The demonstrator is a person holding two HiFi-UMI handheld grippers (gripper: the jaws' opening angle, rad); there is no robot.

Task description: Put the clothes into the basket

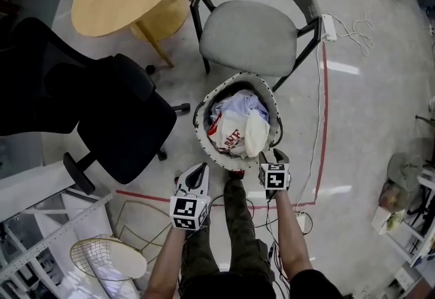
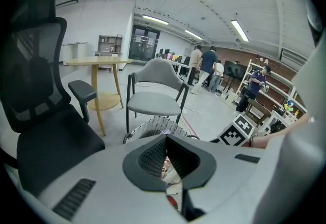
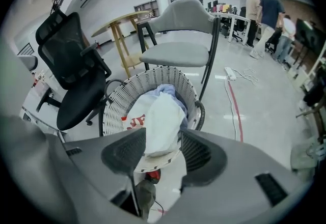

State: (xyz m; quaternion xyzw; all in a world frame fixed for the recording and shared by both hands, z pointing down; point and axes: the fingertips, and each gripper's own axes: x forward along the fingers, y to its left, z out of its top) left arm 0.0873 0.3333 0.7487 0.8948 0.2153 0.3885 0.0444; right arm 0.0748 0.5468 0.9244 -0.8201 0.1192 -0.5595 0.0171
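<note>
Right claw (image 3: 163, 135) gapes empty by basket (image 3: 126, 96) of clothes (image 3: 164, 113), left claw (image 2: 165, 139) closed (only gripper views show bystanders (image 2: 206, 67)).

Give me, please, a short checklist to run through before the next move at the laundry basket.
1. The basket stands upright before both tools: ok.
2. All clothes inside it: not ok; a white garment lies over the near rim.
3. The right tool has its jaws apart, lined up on that garment: ok.
4. Its pads press on the garment: not ok.
5. The left tool is empty, jaws together: ok.
</note>
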